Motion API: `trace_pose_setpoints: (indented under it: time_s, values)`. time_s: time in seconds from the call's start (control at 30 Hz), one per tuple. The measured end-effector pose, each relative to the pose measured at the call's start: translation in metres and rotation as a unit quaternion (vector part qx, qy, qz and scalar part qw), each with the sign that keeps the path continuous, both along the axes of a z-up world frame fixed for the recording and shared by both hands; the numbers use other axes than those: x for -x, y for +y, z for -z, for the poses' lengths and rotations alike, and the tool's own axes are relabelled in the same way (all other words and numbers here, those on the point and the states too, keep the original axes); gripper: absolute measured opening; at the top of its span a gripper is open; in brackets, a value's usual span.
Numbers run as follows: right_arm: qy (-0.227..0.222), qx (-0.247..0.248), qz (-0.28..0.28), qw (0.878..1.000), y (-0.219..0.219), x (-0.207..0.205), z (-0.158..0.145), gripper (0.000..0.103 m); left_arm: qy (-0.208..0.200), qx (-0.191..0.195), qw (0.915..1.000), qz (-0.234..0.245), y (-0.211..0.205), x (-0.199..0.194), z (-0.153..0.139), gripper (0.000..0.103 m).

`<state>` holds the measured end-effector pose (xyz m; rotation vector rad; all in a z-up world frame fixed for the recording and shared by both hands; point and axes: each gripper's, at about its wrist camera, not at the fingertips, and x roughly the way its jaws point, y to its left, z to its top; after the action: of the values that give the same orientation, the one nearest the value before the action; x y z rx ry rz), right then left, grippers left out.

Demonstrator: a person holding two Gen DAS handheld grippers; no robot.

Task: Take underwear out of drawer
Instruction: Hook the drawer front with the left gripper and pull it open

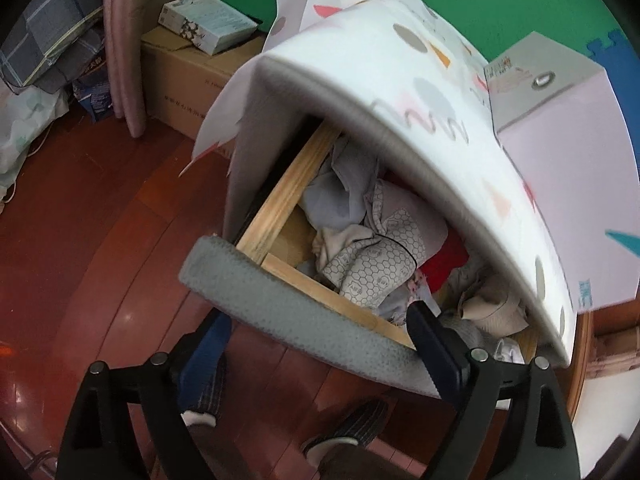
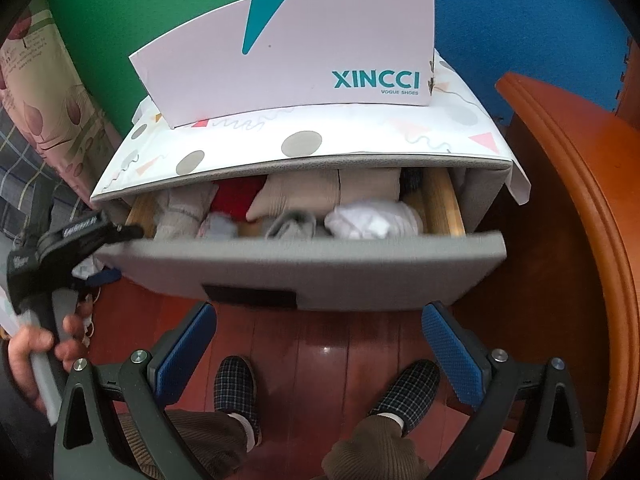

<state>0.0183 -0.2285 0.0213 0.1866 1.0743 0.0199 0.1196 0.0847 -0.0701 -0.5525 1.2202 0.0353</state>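
A grey drawer front (image 2: 312, 268) stands pulled out from a small cabinet with a white patterned top (image 2: 304, 148). The drawer holds jumbled underwear: a grey honeycomb-print piece (image 1: 376, 268), red cloth (image 2: 238, 196), beige pieces (image 2: 304, 190) and a white piece (image 2: 372, 220). My left gripper (image 1: 320, 344) straddles the drawer front (image 1: 304, 320) at its left end, one finger (image 1: 436, 344) inside the drawer, the other below outside; it also shows in the right wrist view (image 2: 120, 234). My right gripper (image 2: 318, 344) is open and empty, just below the drawer front's middle.
A white XINCCI shoe box (image 2: 288, 52) sits on the cabinet top. An orange-brown wooden furniture edge (image 2: 576, 208) stands close on the right. Cardboard boxes (image 1: 184, 68) and a curtain (image 1: 120, 40) are to the left. My slippered feet (image 2: 236, 388) stand on the red wood floor.
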Motion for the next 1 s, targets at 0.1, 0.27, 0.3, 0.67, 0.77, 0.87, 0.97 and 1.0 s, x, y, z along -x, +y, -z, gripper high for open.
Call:
trace_pose_setpoints:
  time_s: [0.1,0.27,0.3,0.67,0.77,0.87,0.97,1.0]
  values:
    - [-0.004,-0.001,0.002,1.000,-0.001,0.001,-0.001,0.102,0.010,-0.004,0.9999,0.005,0.002,0.012,0.000,0.093]
    - [0.001,-0.007,0.004,1.000,-0.003,0.001,-0.001,0.102,0.021,-0.013,0.9996,0.012,0.007,0.025,0.001,0.093]
    - [0.006,-0.008,0.005,1.000,-0.005,0.001,-0.001,0.102,0.025,-0.017,0.9994,0.014,0.008,0.027,0.000,0.093]
    - [0.097,0.032,-0.060,0.993,-0.009,-0.019,-0.004,0.102,0.050,-0.021,0.9985,0.006,0.015,0.057,0.000,0.093]
    - [0.135,0.015,-0.070,0.988,-0.016,-0.025,0.002,0.102,0.053,-0.022,0.9983,0.008,0.020,0.059,0.003,0.093]
    - [0.168,0.010,-0.079,0.983,-0.018,-0.030,0.012,0.102,0.059,-0.023,0.9980,0.009,0.019,0.065,-0.001,0.093]
    - [0.193,0.014,-0.086,0.977,-0.016,-0.036,0.023,0.102,0.064,-0.028,0.9975,0.010,0.015,0.064,-0.004,0.093]
    - [0.199,0.017,-0.087,0.976,-0.016,-0.039,0.025,0.102,0.061,-0.035,0.9974,0.013,0.012,0.064,-0.007,0.093]
